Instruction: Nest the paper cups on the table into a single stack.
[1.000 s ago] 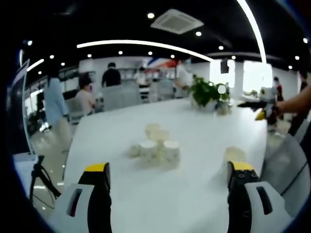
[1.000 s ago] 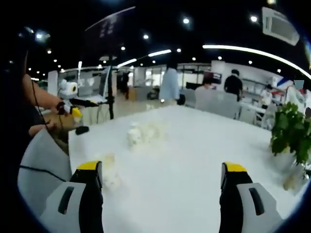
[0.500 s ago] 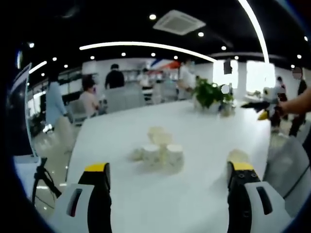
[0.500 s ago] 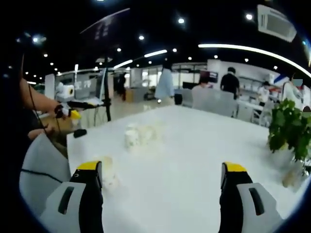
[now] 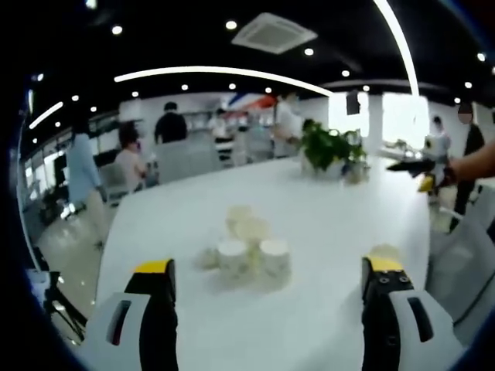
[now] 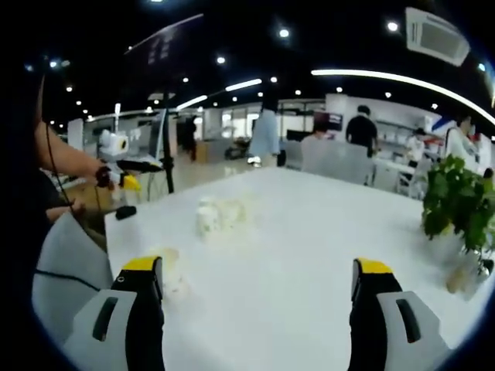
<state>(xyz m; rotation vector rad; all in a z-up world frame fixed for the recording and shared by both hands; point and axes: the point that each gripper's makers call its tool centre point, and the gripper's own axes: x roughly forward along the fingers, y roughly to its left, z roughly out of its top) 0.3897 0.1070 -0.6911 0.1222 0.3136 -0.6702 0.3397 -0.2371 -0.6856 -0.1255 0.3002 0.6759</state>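
Both grippers, left gripper [image 5: 267, 297] and right gripper [image 6: 254, 297], gape empty, paper cups [image 5: 246, 251] clustered ahead on the table [image 5: 332, 216].

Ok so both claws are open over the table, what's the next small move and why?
Probably ease the left claw forward toward the cluster of paper cups, aiming at the nearest upright one. Both claws are open and empty, the right claw too, and the cups sit unstacked on the white table, out of grasp.
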